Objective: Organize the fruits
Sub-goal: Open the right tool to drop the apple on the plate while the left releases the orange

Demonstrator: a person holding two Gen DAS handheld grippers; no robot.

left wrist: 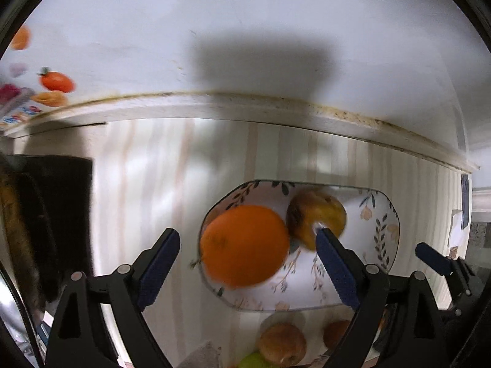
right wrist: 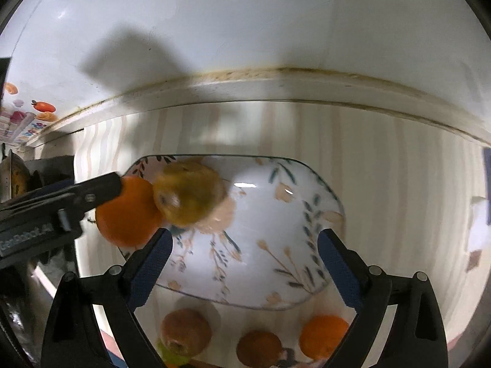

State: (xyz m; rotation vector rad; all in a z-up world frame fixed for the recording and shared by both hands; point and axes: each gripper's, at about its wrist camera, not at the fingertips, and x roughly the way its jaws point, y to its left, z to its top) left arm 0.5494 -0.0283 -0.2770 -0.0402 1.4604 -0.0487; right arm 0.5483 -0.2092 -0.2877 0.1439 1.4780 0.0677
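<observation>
A: Looking down through both cameras, I'd judge the placing step is just done: an orange (left wrist: 244,245) and a yellow-brown fruit (left wrist: 316,216) lie touching each other in the flowered plate (left wrist: 385,230), toward its left end.

B: And the grippers?

A: The left gripper (left wrist: 248,251) has its jaws spread wide either side of the orange, pads clear of it. The right gripper (right wrist: 244,254) is also wide, with nothing between its fingers but bare plate. Neither holds anything.

B: What next, then?

A: Probably more fruit. Off the plate's near edge, on the tabletop (right wrist: 399,184), sit a brownish fruit (right wrist: 185,331), a second brown one (right wrist: 259,348) and another orange (right wrist: 323,335), with something green (right wrist: 172,358) tucked beside the first. The next move calls for drawing a gripper back to that near edge, straddling one round fruit and closing gently so it doesn't roll or bruise. The plate's right half is free for it.

B: And the room?

A: The tabletop has pale wood-grain stripes and ends at a grimy raised ledge (left wrist: 276,104) against a white wall (left wrist: 245,15). Fruit stickers (left wrist: 56,81) mark the wall at far left, and dark cookware, too blurred to name, stands at the tabletop's left edge.
</observation>
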